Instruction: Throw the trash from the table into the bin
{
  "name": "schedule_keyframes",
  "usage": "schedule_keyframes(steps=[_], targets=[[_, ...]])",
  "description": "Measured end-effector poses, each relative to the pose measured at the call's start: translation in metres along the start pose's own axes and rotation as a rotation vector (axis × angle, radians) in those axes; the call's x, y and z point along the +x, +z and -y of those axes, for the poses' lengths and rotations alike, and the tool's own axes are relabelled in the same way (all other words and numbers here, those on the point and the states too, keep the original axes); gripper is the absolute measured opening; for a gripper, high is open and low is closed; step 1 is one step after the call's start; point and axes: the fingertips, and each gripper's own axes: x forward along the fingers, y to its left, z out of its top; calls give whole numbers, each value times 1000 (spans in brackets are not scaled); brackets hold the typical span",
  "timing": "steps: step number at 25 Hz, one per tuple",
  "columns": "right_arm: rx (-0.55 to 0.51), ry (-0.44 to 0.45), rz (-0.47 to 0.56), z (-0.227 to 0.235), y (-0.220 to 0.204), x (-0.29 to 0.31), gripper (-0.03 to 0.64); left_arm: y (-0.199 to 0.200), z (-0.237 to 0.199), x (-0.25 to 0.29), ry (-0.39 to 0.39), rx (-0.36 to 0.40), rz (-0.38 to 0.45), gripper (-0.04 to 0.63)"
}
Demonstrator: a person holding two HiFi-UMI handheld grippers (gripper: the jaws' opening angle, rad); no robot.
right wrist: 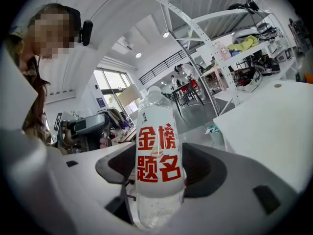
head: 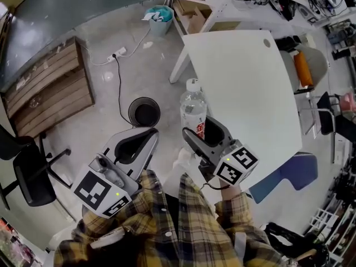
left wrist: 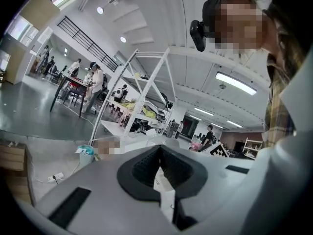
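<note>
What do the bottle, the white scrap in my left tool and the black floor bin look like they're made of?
The bottle looks like clear glossy plastic, see-through below its white printed label. The scrap is thin, matte and creased, probably paper or card. The bin is round, black and dull; it could be plastic or metal, but it is too small to tell.

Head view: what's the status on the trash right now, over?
Right gripper shut on clear plastic bottle with red lettering, held upright. Left gripper shut on white paper scrap. Round black bin ahead, nothing blocking it.
</note>
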Motion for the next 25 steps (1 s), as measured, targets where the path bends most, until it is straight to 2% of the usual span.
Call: schedule_keyframes(steps=[6, 12, 19, 25], targets=[[-32, -3, -59, -17, -21, 81, 285, 5, -66, -34, 2, -18, -23, 9], [-30, 20, -143, -11, -64, 146, 285, -3, -115, -50, 57, -49, -31, 9], [-27, 14, -331, 35, -145, 202, 285, -30, -153, -37, 112, -91, -22, 9], [-23, 17, -416, 85, -219, 249, 285, -83, -189, -19, 134, -125, -27, 9]])
